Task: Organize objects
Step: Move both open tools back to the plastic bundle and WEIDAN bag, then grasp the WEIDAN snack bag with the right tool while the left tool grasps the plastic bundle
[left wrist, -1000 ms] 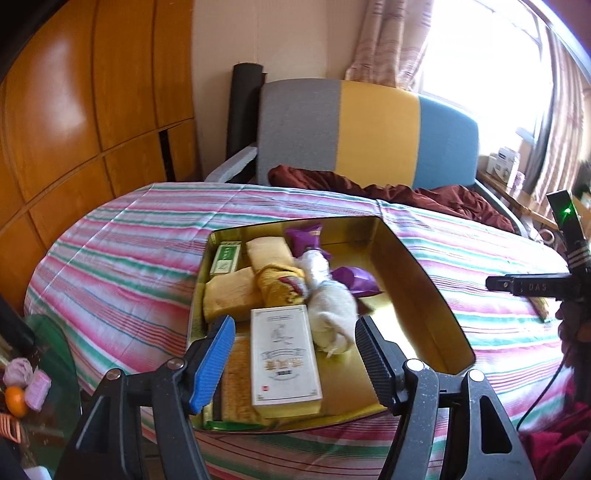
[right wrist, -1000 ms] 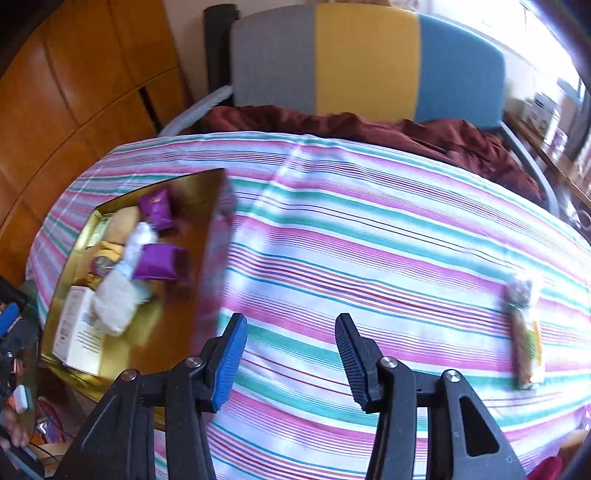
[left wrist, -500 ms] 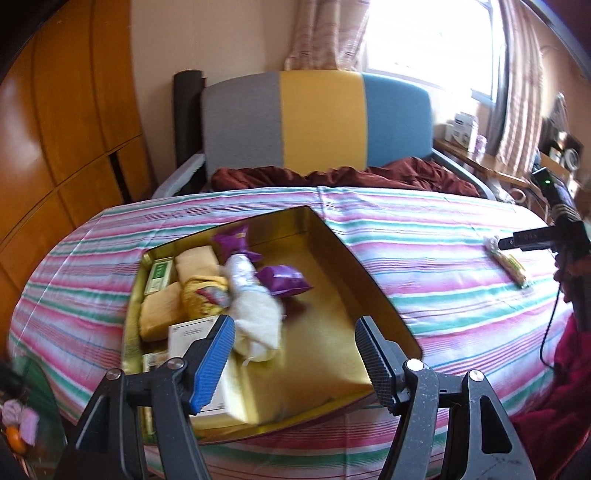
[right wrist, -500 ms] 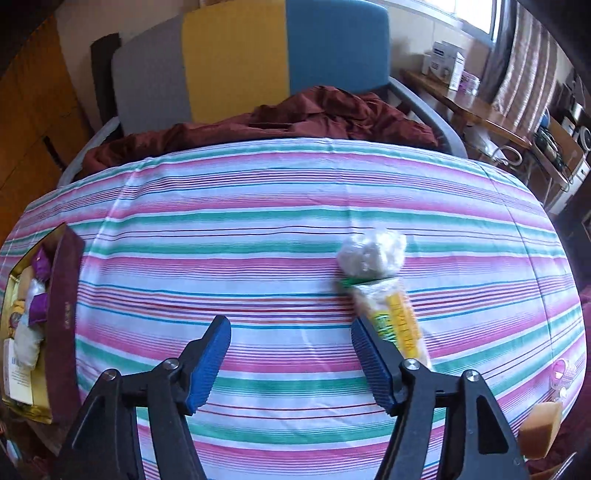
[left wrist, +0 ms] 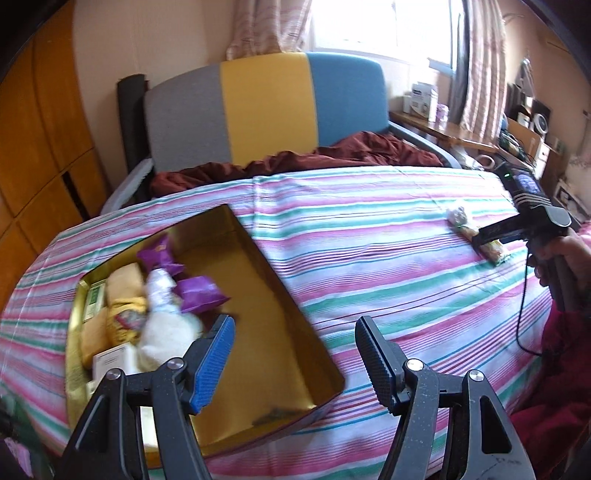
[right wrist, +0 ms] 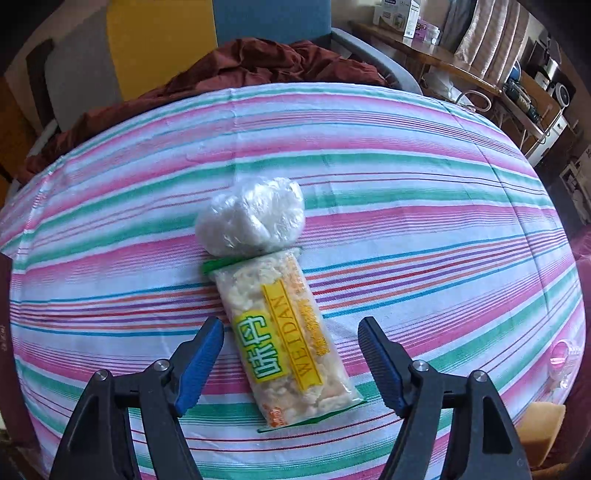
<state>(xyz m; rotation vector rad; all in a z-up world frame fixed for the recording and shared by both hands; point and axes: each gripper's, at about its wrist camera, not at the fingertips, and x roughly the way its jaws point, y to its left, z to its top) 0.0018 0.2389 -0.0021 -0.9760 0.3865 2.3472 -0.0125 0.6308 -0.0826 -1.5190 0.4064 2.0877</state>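
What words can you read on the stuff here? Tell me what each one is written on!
"WEIDAN" in gold letters on the yellow stripe of the snack packet.
"味丹" in white characters on the same packet's green patch.
Small print beside the stripe on that packet: too blurred to read.
Green box and white box in the gold tin: print too small and blurred to read.
Boxes on the far shelf: unreadable.

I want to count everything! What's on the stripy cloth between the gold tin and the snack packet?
Nothing: bare striped tablecloth between gold tin and clear snack packet, left wrist view.
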